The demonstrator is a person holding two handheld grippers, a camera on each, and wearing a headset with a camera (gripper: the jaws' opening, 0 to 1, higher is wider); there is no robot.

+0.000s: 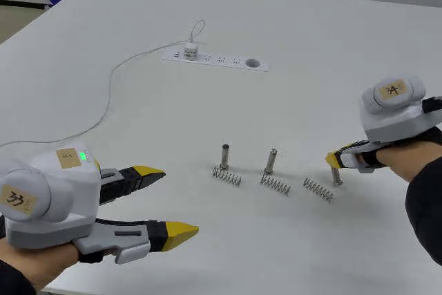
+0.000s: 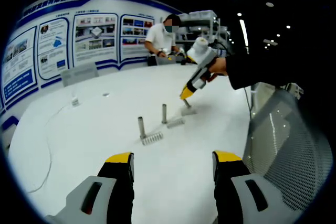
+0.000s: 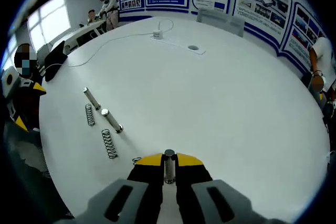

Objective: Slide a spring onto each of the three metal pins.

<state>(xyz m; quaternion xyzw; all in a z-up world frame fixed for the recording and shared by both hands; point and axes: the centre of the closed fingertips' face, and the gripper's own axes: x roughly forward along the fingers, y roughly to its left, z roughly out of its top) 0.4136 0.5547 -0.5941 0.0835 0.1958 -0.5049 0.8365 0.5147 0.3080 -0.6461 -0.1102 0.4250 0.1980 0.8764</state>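
A: White counter [image 1: 290, 25] all the way across. There's a power strip [image 1: 215, 59] at the far side with a charger [image 1: 191, 50] plugged in, and its cable [image 1: 110, 88] trails off toward your left.

B: And your right tongs [image 1: 334, 162] are pressed together on the third pin [image 1: 336, 176], the rightmost of the row in the head view. It stands about upright, pinched near its top.

A: Your left tongs [image 1: 171, 200] are spread wide and empty, hovering low at the near left, well apart from the row.

B: The first pin [image 1: 224, 155] and the second pin [image 1: 271, 161] stand upright on their own, both bare.

A: All three springs lie flat on the counter. The first spring [image 1: 226, 176] is just in front of the first pin and the second spring [image 1: 275, 184] just in front of the second. The third spring [image 1: 318, 189] is just beside the pin you're pinching, on its left.

B: Whether that last spring touches the pin, I can't tell.
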